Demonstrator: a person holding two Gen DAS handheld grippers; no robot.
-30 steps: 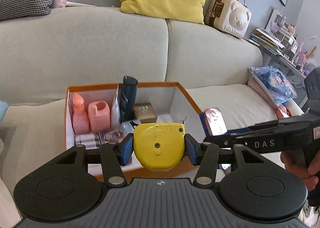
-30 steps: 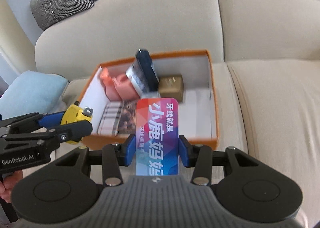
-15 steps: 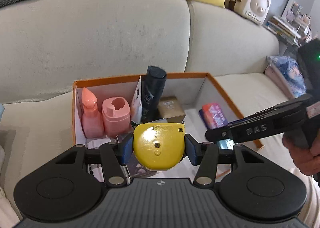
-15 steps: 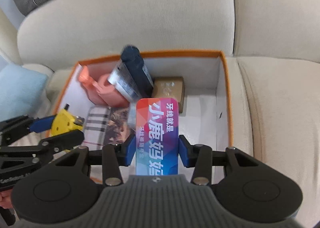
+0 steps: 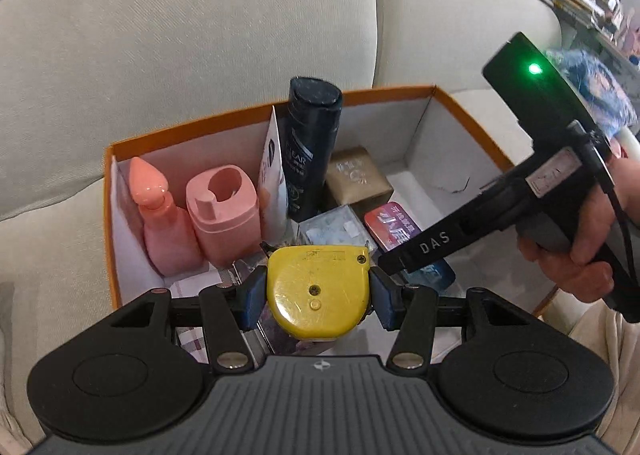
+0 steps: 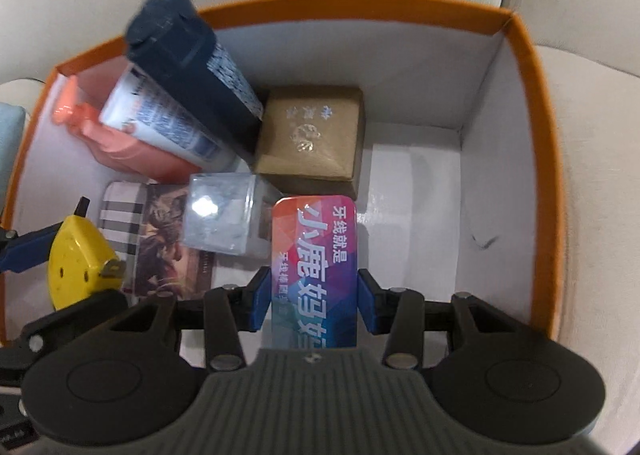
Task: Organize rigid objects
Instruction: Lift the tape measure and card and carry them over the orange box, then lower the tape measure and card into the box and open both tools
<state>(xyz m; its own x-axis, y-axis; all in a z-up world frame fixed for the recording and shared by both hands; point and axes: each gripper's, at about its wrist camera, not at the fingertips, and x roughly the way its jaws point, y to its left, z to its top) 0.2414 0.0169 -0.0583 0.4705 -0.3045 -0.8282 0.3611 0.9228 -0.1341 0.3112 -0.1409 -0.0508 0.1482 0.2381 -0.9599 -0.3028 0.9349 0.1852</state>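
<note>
An orange-rimmed box point(image 5: 392, 92) with white inside sits on the sofa; its rim also shows in the right wrist view point(image 6: 532, 103). My left gripper point(image 5: 316, 291) is shut on a yellow tape measure point(image 5: 318, 287) over the box's near left part; the tape measure also shows in the right wrist view point(image 6: 78, 263). My right gripper point(image 6: 314, 295) is shut on a colourful flat floss box point(image 6: 314, 255), low inside the box beside a clear plastic case point(image 6: 220, 215). The floss box also shows in the left wrist view point(image 5: 392, 225).
The box holds two pink bottles point(image 5: 192, 215), a dark shampoo bottle point(image 5: 310, 143), a white tube point(image 6: 168, 123), a brown gift box point(image 6: 312, 131) and a picture card point(image 6: 160, 243). The box's right half point(image 6: 440, 215) is bare. Sofa cushions point(image 5: 200, 35) surround it.
Both grippers moved forward and down over the box. The right gripper has lowered the floss box inside, near the floor. The left gripper carries the tape measure over the near edge.
</note>
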